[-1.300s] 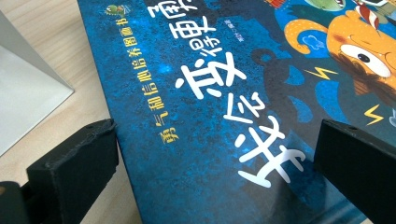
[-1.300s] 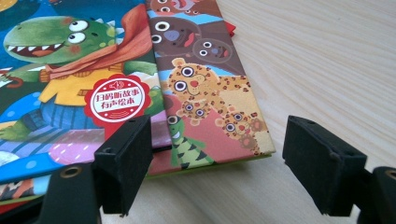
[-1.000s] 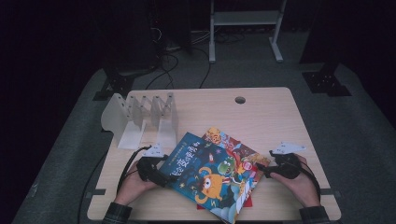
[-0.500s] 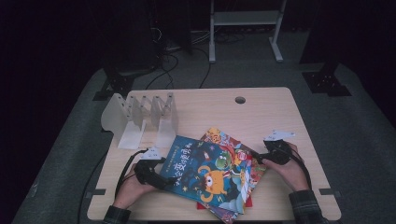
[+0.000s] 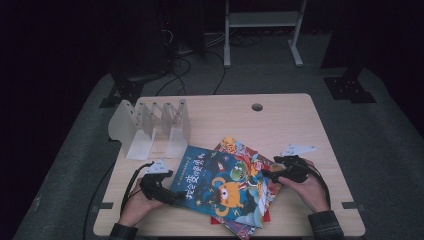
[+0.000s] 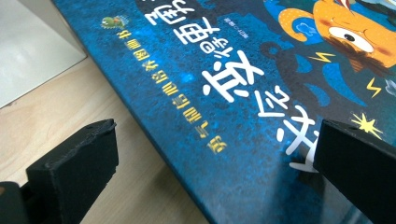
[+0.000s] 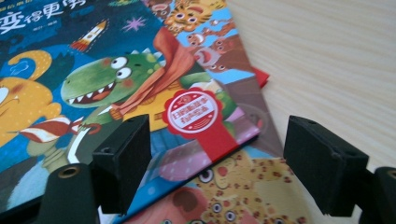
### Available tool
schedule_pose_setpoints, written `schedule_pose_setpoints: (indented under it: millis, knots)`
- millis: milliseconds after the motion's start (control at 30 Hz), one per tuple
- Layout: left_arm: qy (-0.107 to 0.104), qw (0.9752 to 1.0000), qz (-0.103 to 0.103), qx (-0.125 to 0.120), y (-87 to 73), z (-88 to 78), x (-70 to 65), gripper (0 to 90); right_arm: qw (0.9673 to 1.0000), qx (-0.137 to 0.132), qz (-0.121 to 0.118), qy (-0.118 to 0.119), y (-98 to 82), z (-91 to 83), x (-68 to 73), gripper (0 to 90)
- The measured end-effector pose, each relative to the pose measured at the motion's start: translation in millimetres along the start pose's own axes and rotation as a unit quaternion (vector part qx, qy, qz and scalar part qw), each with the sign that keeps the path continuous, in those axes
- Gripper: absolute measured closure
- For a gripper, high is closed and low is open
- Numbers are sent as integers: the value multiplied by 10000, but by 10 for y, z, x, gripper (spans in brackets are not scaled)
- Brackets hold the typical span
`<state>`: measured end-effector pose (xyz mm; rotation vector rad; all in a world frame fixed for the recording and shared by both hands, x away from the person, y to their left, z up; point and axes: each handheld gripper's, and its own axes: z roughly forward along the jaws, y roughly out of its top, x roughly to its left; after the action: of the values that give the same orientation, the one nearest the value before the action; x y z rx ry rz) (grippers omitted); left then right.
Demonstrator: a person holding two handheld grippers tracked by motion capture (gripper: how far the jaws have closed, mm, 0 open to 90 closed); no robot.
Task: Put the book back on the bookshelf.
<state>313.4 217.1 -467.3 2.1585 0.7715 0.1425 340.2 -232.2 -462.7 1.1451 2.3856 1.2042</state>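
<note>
A blue picture book [image 5: 220, 187] with an orange monster on its cover lies on top of a fanned pile of two or three picture books [image 5: 240, 227] at the table's front centre. My left gripper [image 5: 175, 196] is at the blue book's left edge. It is open, with one jaw over the bare wood and the other over the blue cover [image 6: 261, 70]. My right gripper [image 5: 265, 174] is at the pile's right side and is open [image 7: 219, 163] over the blue book's corner with the red seal [image 7: 196, 112]. A leopard-patterned book [image 7: 233, 191] lies beneath.
A white ribbed book rack [image 5: 150, 125] stands at the table's left, behind the left gripper. The wooden table [image 5: 300, 125] has a round cable hole [image 5: 257, 107] near its far edge. Dark floor, cables and a white frame lie beyond.
My right gripper has moved left, closer to the right edge of the books. The left gripper and the books have hardly shifted.
</note>
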Motion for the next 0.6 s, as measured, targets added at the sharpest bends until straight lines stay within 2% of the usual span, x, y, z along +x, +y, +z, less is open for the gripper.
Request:
schedule_pose_setpoints:
  millis: [100, 133, 233, 300, 333, 600]
  knots:
    - [-5, 10000, -31, -20, -24, -20, -1, 0, 9999, 112, -23, -25, 4, 53, 13, 199]
    - [-8, 10000, -53, -36, -41, -35, 2, 0, 9999, 157, 9, 40, 0, 89, 13, 190]
    - [-28, 9999, -109, -39, -61, -51, 7, 0, 9998, 105, 25, 159, 0, 113, 29, 221]
    - [-27, 9999, -130, -52, -76, -63, 10, 0, 9998, 95, 5, 179, 2, 120, 39, 211]
    - [-46, 9998, -151, -77, -95, -73, 11, 0, 9999, 118, 6, 118, 13, 133, 71, 201]
    - [-118, 9993, -344, -121, -168, -114, 27, 0, 10000, 50, 27, 71, 23, 173, 132, 200]
